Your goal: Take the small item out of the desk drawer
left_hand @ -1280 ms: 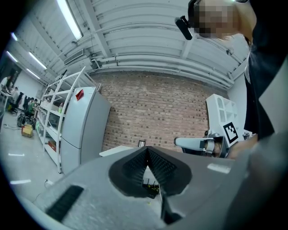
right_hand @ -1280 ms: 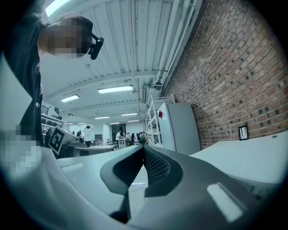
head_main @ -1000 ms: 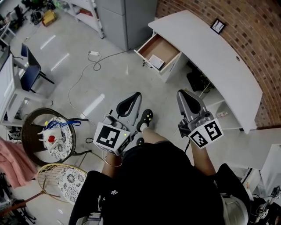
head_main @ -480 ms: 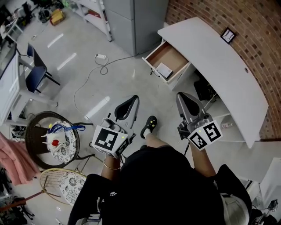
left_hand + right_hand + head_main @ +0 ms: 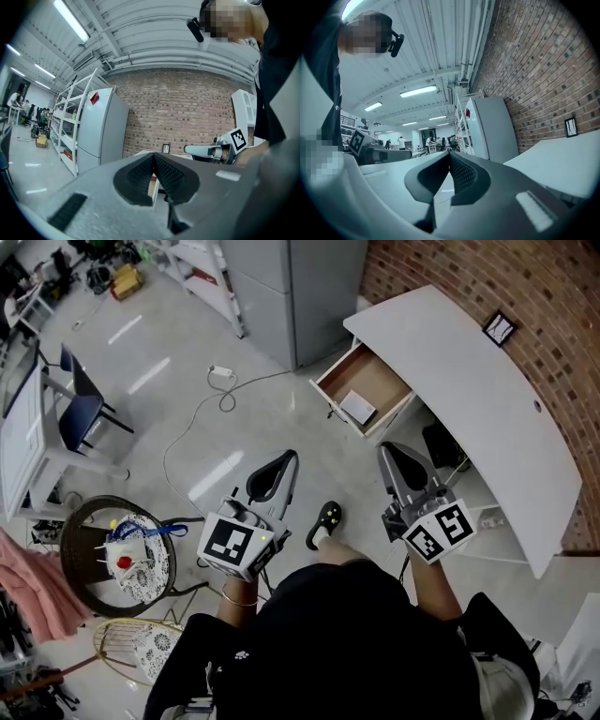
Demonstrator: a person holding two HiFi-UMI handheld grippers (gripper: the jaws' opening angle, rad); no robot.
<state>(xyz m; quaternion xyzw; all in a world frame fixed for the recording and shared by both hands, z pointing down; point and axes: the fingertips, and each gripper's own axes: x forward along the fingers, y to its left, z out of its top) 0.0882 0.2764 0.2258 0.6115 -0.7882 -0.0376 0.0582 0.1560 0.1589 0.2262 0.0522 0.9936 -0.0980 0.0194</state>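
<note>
head view: the drawer point(image 5: 373, 374) of the white desk point(image 5: 469, 362) already stands pulled out, so the opening is done. the small item point(image 5: 358, 407), flat and pale, lies inside it at the end nearer you, untouched. what is left, as i judge it: close the gap to the desk, open 1 pair of tongs, make the pick and lift it out. you stand well apart from the drawer. your left gripper point(image 5: 287, 459) and right gripper point(image 5: 392, 454) are held out in front of you, side by side, both aimed roughly toward the desk. the right one is the nearer to the drawer.

left gripper view: the 2 jaws meet at the tips, pads together, with nothing between them. the tongs point level toward the brick wall point(image 5: 187, 112) and the desk below it.

right gripper view: the same here, jaws fully closed and empty. they point level along the desk's edge, toward the grey cabinet point(image 5: 490, 126).
</note>
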